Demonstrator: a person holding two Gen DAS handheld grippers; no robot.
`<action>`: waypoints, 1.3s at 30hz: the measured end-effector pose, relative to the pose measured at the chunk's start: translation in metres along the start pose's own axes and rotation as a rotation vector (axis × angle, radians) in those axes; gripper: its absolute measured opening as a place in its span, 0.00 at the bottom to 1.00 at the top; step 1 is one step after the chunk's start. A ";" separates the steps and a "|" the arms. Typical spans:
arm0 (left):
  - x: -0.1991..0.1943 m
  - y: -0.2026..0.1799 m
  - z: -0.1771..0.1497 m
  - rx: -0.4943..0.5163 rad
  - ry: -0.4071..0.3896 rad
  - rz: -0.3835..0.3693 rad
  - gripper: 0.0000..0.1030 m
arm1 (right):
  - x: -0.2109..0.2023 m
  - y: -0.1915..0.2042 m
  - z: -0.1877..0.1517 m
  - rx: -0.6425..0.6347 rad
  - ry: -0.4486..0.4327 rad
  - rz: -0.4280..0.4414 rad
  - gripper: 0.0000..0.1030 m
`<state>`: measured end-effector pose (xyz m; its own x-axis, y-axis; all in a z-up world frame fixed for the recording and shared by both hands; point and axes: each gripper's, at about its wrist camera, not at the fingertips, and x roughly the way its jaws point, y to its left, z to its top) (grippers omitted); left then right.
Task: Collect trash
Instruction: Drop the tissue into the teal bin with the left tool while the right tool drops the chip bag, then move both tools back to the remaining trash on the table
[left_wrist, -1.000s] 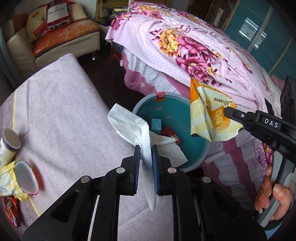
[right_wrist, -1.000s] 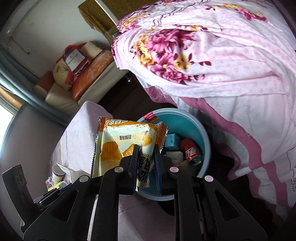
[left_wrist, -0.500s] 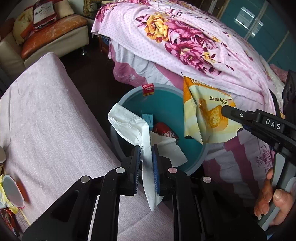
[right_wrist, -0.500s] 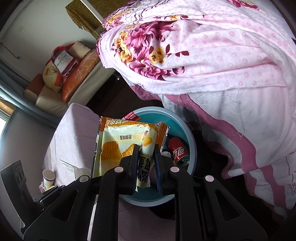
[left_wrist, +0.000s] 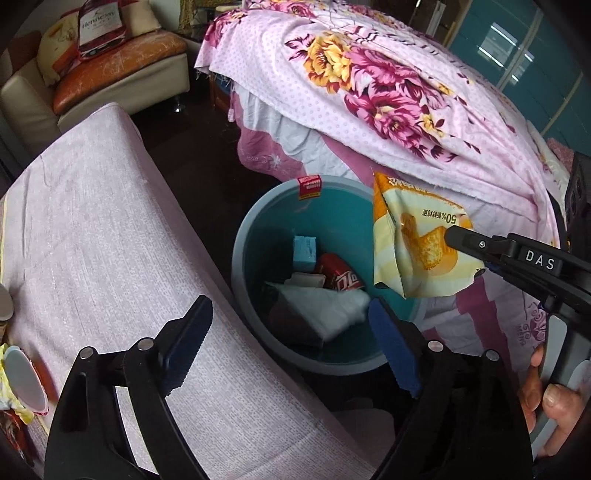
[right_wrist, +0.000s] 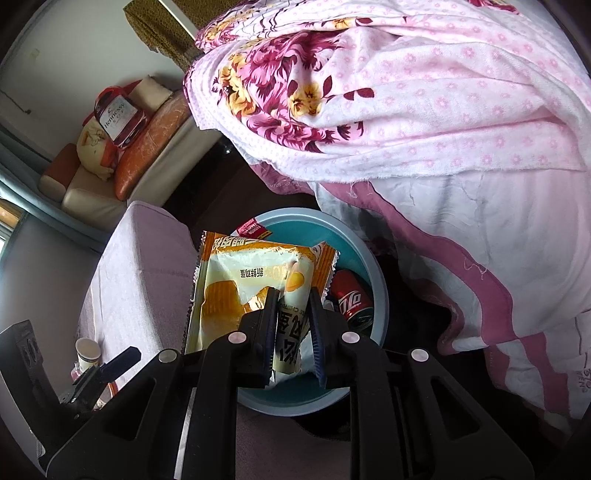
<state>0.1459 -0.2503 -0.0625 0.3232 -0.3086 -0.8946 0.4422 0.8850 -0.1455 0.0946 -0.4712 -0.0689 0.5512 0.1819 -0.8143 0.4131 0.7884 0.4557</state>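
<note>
left gripper just spread, tissue dropped in bin; right gripper pinches chip bag above bin; cups remain at bench edge.

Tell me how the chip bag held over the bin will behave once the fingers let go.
The chip bag looks flat and crinkled, so it is probably light and floppy. Hanging over the bin from the right gripper, it may flutter down rather than drop straight.
</note>
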 end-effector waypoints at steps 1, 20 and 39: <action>0.000 0.002 -0.001 -0.006 0.004 -0.002 0.86 | 0.002 0.002 0.000 -0.003 0.003 -0.002 0.17; -0.013 0.047 -0.032 -0.130 0.019 -0.030 0.89 | 0.010 0.035 -0.012 -0.074 0.036 -0.030 0.25; -0.035 0.092 -0.062 -0.233 0.005 -0.066 0.92 | 0.010 0.087 -0.037 -0.184 0.076 -0.094 0.74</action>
<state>0.1231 -0.1367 -0.0709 0.2958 -0.3668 -0.8820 0.2573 0.9198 -0.2963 0.1089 -0.3790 -0.0505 0.4572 0.1412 -0.8781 0.3170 0.8966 0.3092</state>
